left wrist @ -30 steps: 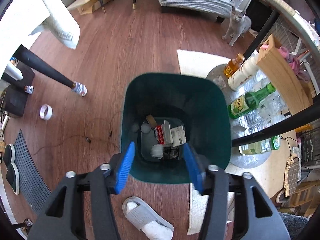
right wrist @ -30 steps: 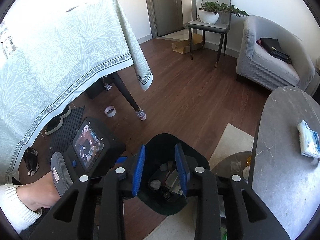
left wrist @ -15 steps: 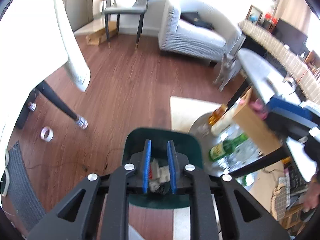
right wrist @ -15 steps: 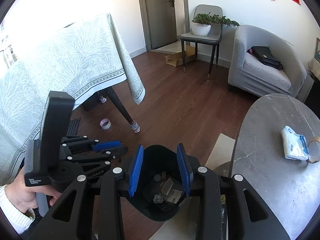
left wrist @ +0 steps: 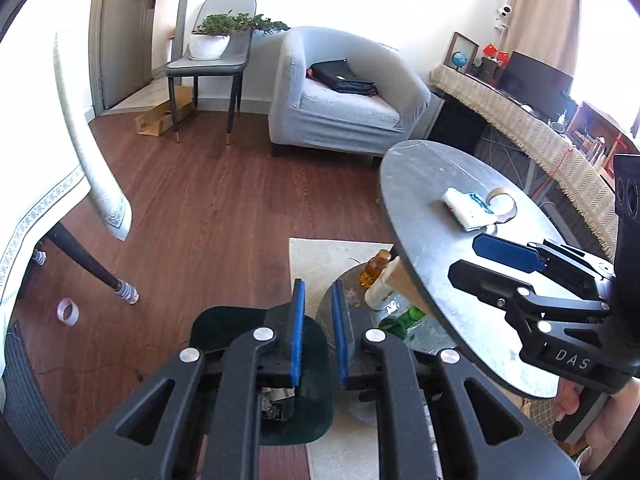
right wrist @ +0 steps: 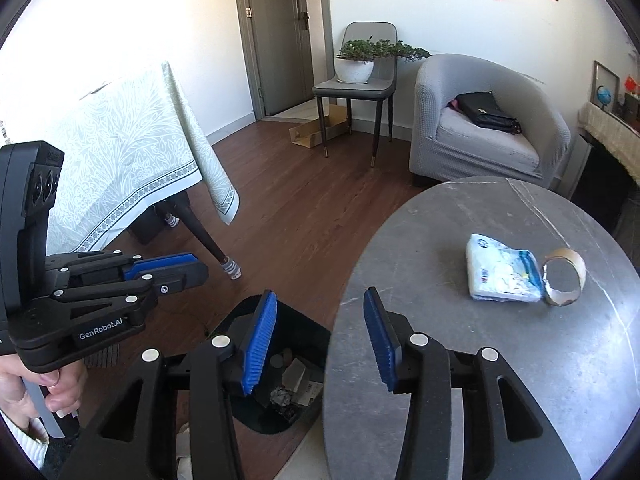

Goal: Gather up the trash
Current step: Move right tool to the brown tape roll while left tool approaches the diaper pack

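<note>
A dark green trash bin (left wrist: 308, 408) (right wrist: 288, 360) with scraps inside stands on the floor beside the round grey table (left wrist: 440, 240) (right wrist: 500, 360). On the table lie a white and blue tissue pack (right wrist: 500, 276) (left wrist: 466, 206) and a torn cardboard tape ring (right wrist: 564, 276) (left wrist: 500, 204). My left gripper (left wrist: 318, 328) is empty, its blue pads a narrow gap apart, raised above the bin. My right gripper (right wrist: 320, 340) is open and empty, over the table's near edge and the bin. It also shows from the side in the left wrist view (left wrist: 492, 258).
Bottles (left wrist: 384, 280) stand on a low shelf under the round table. A cloth-covered table (right wrist: 120, 160), a grey armchair (right wrist: 480, 128), a chair with a plant (right wrist: 360, 80), a tape roll on the floor (left wrist: 68, 312) and a pale rug (left wrist: 328, 260) are around.
Both grippers rose and tilted up from over the bin, so the tabletop comes into view. The left jaws narrowed from wide open; the right jaws opened wider.
</note>
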Demonstrator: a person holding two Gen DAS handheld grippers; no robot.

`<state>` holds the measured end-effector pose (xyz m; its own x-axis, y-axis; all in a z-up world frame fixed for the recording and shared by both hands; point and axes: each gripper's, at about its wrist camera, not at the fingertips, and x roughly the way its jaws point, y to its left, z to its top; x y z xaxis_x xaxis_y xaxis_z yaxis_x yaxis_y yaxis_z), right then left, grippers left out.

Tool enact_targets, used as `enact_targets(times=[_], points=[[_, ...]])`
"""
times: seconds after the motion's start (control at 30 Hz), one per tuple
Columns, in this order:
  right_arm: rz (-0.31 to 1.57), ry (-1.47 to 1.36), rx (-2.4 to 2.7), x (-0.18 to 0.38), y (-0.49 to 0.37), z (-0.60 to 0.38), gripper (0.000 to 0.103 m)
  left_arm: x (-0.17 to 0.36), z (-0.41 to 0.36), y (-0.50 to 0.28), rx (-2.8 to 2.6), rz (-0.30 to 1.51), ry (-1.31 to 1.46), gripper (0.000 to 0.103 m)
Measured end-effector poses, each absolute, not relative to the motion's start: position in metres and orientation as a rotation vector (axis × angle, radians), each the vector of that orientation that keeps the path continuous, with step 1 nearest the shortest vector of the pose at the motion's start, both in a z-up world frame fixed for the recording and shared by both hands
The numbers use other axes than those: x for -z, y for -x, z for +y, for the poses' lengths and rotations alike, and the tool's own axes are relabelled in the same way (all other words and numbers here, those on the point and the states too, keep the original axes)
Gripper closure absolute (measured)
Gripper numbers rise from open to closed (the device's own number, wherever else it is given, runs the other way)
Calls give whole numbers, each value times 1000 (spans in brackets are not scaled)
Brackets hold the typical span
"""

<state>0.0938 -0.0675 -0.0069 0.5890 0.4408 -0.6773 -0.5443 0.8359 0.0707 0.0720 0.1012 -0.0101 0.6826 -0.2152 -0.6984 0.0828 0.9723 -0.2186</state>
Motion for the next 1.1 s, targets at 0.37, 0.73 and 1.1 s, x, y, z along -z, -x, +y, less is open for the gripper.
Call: enact_targets(times=[0.37,0.73,1.1], points=[[727,115,-471,2,-113,-137,53,6,52,-97,253,805,165,82],[716,74,-366,2,-133,-197,49,9,17,-120,310,812,154,70],[730,70,-320,4,-162,-225,49,15,-14,-148,362,839,113,58]])
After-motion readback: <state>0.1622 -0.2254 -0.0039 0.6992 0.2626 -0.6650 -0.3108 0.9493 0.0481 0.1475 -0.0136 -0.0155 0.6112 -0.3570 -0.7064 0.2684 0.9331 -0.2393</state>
